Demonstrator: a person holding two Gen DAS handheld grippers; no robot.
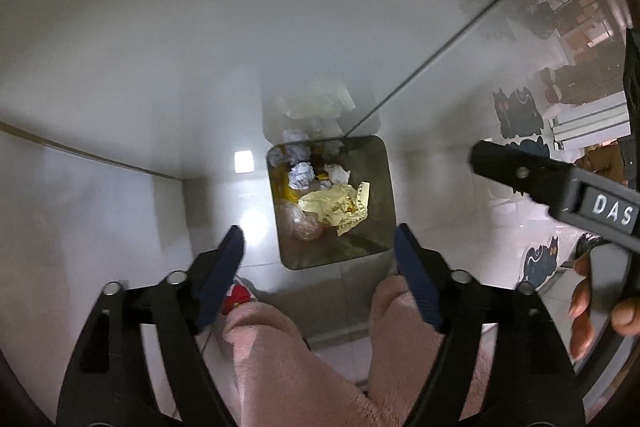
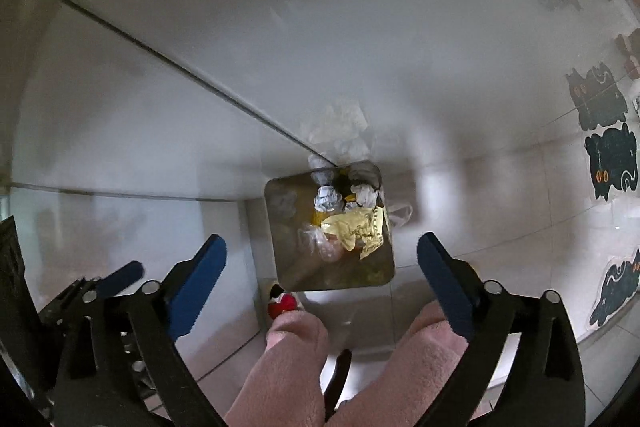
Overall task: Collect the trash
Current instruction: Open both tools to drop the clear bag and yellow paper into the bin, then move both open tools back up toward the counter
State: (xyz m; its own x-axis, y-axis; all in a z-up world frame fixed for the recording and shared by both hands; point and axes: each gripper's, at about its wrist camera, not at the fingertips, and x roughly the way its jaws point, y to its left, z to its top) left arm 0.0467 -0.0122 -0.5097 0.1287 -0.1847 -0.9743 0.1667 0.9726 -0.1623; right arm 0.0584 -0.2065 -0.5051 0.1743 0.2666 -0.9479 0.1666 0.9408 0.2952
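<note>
Left gripper [image 1: 320, 247]: black frame with two scissor-like link arms per side, joined by round silver pivot pins. Fingers [image 1: 222, 275] are faced with dark blue pads, ribbed along the inner edge.

Right gripper [image 2: 322, 259]: same build, black links, silver pivots, brighter blue ribbed fingers [image 2: 196, 283]. In the left wrist view its black body carries a pale label reading "DAS" in white letters, with one small screw near the tip.

Person: pink fleecy trousers [image 1: 280, 359] on both legs; a red item shows at one foot, too blurred to identify.
</note>
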